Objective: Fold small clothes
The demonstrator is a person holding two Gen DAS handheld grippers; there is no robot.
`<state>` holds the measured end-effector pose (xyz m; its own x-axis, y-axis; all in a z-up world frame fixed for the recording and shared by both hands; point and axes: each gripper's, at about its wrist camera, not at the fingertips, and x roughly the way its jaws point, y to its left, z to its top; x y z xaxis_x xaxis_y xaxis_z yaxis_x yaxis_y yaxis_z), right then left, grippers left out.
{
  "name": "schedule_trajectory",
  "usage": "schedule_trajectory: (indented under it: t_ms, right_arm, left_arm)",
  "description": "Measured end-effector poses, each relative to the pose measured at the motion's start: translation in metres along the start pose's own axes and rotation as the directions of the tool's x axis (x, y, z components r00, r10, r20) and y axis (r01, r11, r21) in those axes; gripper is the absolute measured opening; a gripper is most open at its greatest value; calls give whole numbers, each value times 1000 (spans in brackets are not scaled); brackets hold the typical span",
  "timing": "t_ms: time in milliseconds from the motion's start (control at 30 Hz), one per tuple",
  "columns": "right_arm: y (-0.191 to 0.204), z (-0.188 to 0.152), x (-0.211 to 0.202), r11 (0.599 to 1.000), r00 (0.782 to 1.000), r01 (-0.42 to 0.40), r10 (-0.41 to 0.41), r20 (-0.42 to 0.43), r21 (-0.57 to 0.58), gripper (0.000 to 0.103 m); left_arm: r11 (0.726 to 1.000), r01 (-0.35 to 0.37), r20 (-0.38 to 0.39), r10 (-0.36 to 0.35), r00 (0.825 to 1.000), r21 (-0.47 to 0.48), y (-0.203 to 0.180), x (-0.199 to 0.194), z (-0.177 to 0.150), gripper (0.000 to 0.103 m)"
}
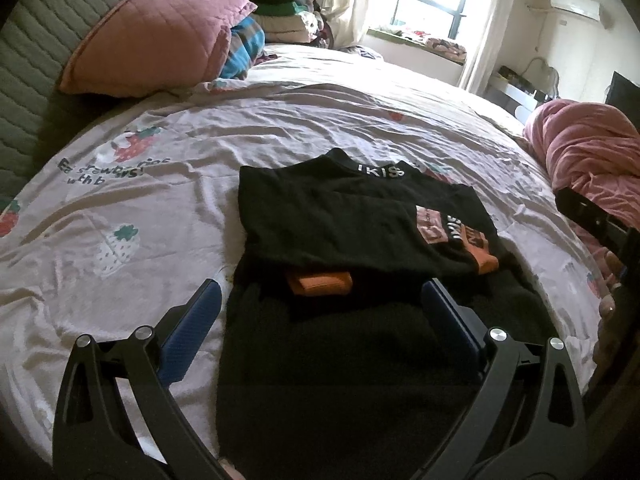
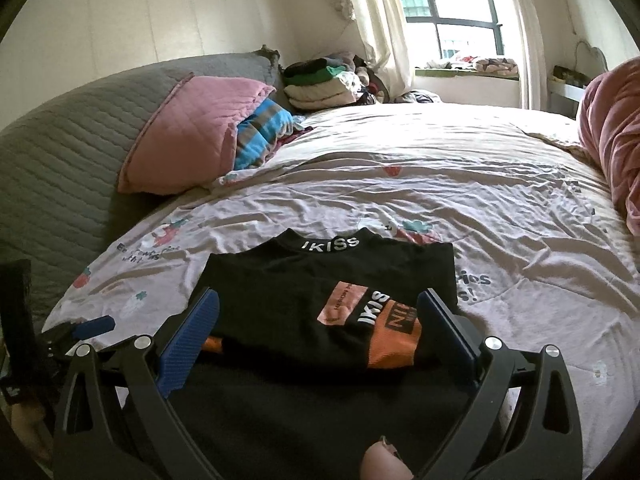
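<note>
On bed (image 1: pixel 280 128): black top (image 1: pixel 352 216) collar pointing away.

A strawberry-print bed (image 2: pixel 460 200) bears a black top (image 2: pixel 304 292), pink pillow (image 2: pixel 188 136).

I was working in a home bedroom: a bed (image 2: pixel 460 200) under a strawberry-print sheet filled mid-frame, pink pillow (image 2: pixel 188 132) at left, curtained window (image 2: pixel 452 8) upper right, folded clothes (image 2: pixel 324 84) stacked behind.
</note>
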<state>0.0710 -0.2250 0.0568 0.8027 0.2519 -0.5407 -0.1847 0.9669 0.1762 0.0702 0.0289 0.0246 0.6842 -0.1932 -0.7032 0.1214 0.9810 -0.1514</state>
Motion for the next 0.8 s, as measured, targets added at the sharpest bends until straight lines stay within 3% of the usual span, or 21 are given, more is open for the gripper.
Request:
schedule_trajectory:
  t_ms: [800]
  right_arm:
    - [-7, -17, -35, 1000, 1000, -10, 9, -29, -20, 98]
  left_arm:
    - [998, -60, -1, 60, 998, 3, -2, -37, -24, 93]
